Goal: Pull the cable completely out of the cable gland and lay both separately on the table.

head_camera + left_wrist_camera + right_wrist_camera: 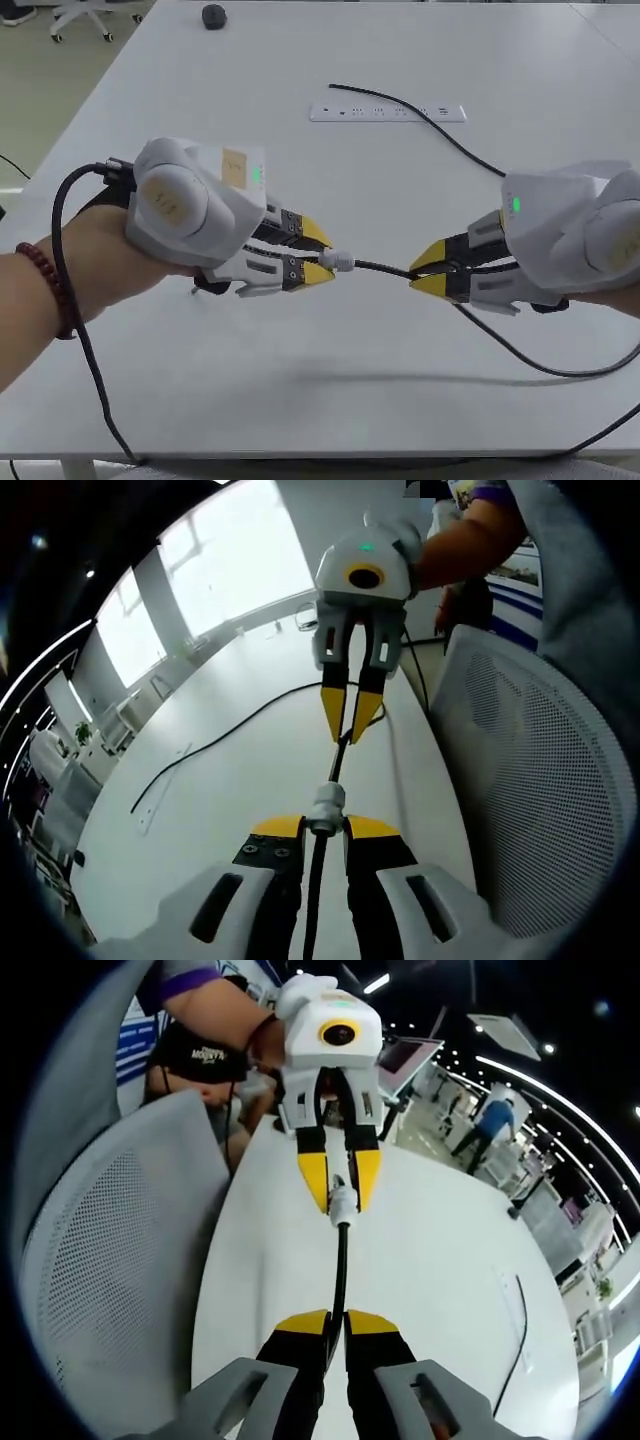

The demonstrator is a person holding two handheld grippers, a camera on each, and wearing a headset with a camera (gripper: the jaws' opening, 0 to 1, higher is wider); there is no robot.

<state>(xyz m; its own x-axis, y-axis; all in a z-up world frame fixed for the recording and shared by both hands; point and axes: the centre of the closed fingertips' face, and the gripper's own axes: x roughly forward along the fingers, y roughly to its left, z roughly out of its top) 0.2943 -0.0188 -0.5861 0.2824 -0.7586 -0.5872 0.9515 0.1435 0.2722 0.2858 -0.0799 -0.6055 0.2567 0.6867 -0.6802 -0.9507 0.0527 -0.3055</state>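
Note:
A small white-grey cable gland is held above the table with my left gripper shut on it. A black cable runs out of the gland to the right into my right gripper, which is shut on it a short way from the gland. Past that gripper the cable droops to the table and trails off right. In the left gripper view the gland sits between the yellow tips, with the right gripper ahead. The right gripper view has the cable leading to the gland.
A white power strip lies further back, with a black cord across it. A dark mouse sits at the far edge. A grey mesh chair stands beside the table. A cord hangs from the left gripper.

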